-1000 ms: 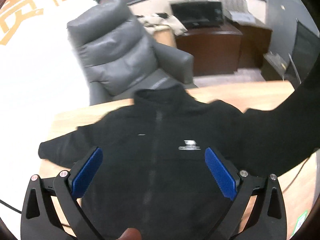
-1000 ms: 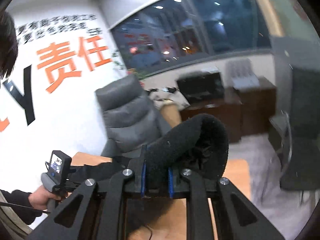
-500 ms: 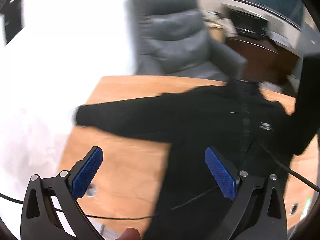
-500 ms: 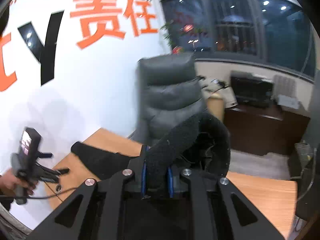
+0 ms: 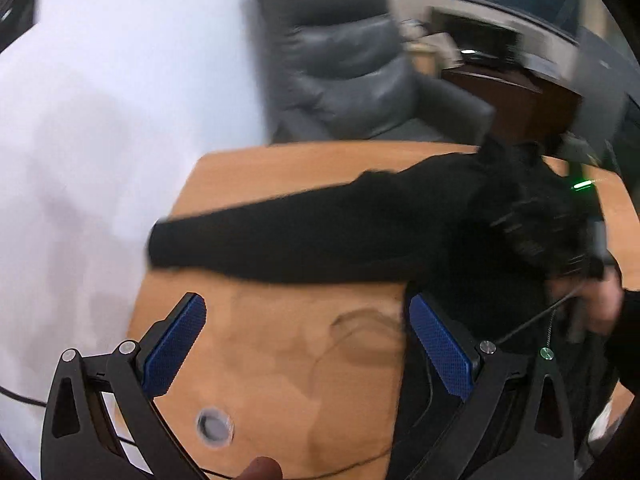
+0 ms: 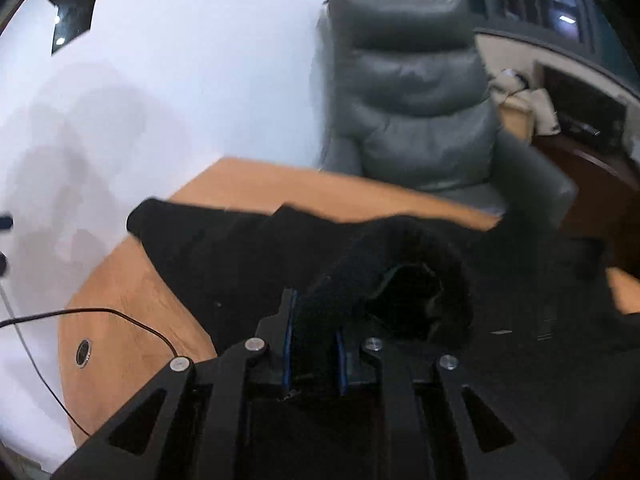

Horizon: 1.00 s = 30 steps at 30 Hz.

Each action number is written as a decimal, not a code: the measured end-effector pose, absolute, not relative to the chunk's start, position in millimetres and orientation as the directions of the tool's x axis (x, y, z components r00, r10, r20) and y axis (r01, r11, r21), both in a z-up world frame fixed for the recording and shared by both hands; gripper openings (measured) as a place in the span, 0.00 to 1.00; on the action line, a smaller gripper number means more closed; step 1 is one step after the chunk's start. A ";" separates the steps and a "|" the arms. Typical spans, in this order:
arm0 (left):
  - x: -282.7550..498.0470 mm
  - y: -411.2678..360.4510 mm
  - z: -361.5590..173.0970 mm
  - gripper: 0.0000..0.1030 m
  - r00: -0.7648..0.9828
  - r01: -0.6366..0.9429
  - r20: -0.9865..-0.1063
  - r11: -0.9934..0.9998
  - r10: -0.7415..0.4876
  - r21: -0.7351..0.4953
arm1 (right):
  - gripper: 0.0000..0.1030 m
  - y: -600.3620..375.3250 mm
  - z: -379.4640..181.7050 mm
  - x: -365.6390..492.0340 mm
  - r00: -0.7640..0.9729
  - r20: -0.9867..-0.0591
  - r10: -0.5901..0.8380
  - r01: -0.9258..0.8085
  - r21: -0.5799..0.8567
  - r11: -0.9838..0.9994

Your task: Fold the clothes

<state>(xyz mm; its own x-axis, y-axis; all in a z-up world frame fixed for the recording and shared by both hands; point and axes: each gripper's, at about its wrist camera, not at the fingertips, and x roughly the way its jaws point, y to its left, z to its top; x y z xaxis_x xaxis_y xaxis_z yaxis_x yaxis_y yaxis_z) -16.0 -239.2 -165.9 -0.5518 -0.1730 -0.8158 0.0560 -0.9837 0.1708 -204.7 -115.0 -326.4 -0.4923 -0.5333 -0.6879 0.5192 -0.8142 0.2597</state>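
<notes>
Black fleece, that's your jacket [image 6: 248, 264], spread across the wooden table [image 5: 280, 360], one sleeve [image 5: 304, 236] stretched out flat toward the table's edge by the white wall. Your right gripper [image 6: 312, 344] has its jaws pinched on the cuff [image 6: 400, 272] of the other sleeve, the opening gaping just past the blue pads, and it's carrying that sleeve over the body of the garment. Looks like the sleeve-in fold is the step in hand. Lay that cuff down flat across the chest, not bunched, and keep it low so the fleece doesn't drag the body out of square. Only let go once the sleeve lies along a clean line.

Your left gripper [image 5: 308, 344] hangs over bare wood beside the jacket's side edge, jaws spread wide, gripping nothing. It's well placed, I'd say, for the outstretched sleeve next: go for the cuff end, not mid-sleeve. Mind the thin black cable [image 6: 120, 320] trailing over the table near the grommet hole [image 6: 83, 353]; fabric could snag it. Behind the table stands a grey leather armchair [image 6: 416, 92].
</notes>
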 end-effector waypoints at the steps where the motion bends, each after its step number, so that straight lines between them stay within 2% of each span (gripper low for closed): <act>1: -21.4 -235.0 -168.6 1.00 -0.572 0.013 -0.809 -0.987 -0.137 0.158 | 0.18 -119.9 -333.8 -204.9 -0.486 -0.697 -0.528 0.522 0.253 -0.815; 4: -43.0 -215.4 -170.7 1.00 -0.600 -0.125 -0.800 -0.987 -0.005 0.100 | 0.26 -127.7 -350.3 -191.4 -0.451 -0.736 -0.505 0.539 0.227 -0.811; 6: -57.0 -199.6 -165.1 1.00 -0.613 -0.218 -0.785 -0.974 0.092 0.056 | 0.39 -114.1 -341.7 -168.1 -0.479 -0.732 -0.484 0.536 0.192 -0.822; 8: -70.7 -176.9 -152.3 1.00 -0.606 -0.328 -0.760 -0.944 0.236 -0.032 | 0.56 -81.3 -319.1 -144.1 -0.504 -0.700 -0.506 0.521 0.220 -0.824; 9: -76.1 -166.2 -145.3 1.00 -0.595 -0.377 -0.744 -0.923 0.305 -0.077 | 0.60 -59.6 -303.5 -131.2 -0.524 -0.677 -0.516 0.510 0.236 -0.827; 11: -90.3 -137.4 -131.9 1.00 -0.553 -0.487 -0.693 -0.855 0.462 -0.180 | 0.86 -15.2 -275.7 -102.9 -0.586 -0.643 -0.492 0.471 0.224 -0.853; 13: -104.4 -107.7 -131.2 1.00 -0.497 -0.574 -0.656 -0.782 0.569 -0.243 | 0.95 30.5 -255.3 -77.0 -0.644 -0.621 -0.447 0.421 0.201 -0.885; 16: -126.6 -70.6 -168.0 1.00 -0.410 -0.619 -0.686 -0.736 0.602 -0.276 | 0.96 86.7 -264.1 -56.3 -0.637 -0.689 -0.346 0.362 0.129 -0.923; 18: -141.8 -48.3 -210.5 1.00 -0.357 -0.619 -0.748 -0.742 0.559 -0.259 | 0.95 116.1 -292.5 -46.3 -0.622 -0.757 -0.200 0.314 -0.007 -0.949; 20: -156.2 -37.1 -257.7 1.00 -0.338 -0.593 -0.819 -0.781 0.463 -0.197 | 0.84 145.4 -323.3 -41.4 -0.620 -0.784 -0.028 0.248 -0.162 -0.955; 22: -172.8 -36.7 -305.5 1.00 -0.311 -0.528 -0.879 -0.835 0.361 -0.156 | 0.72 178.9 -349.6 -46.6 -0.607 -0.789 0.101 0.155 -0.242 -0.958; 25: -181.4 -46.0 -352.4 1.00 -0.268 -0.449 -0.914 -0.879 0.306 -0.162 | 0.57 217.1 -353.7 -48.7 -0.634 -0.761 0.139 0.017 -0.193 -0.981; 30: -172.5 -40.7 -360.2 1.00 -0.303 -0.420 -0.895 -0.889 0.328 -0.183 | 0.57 273.2 -348.8 -42.9 -0.689 -0.709 0.153 -0.181 -0.036 -0.983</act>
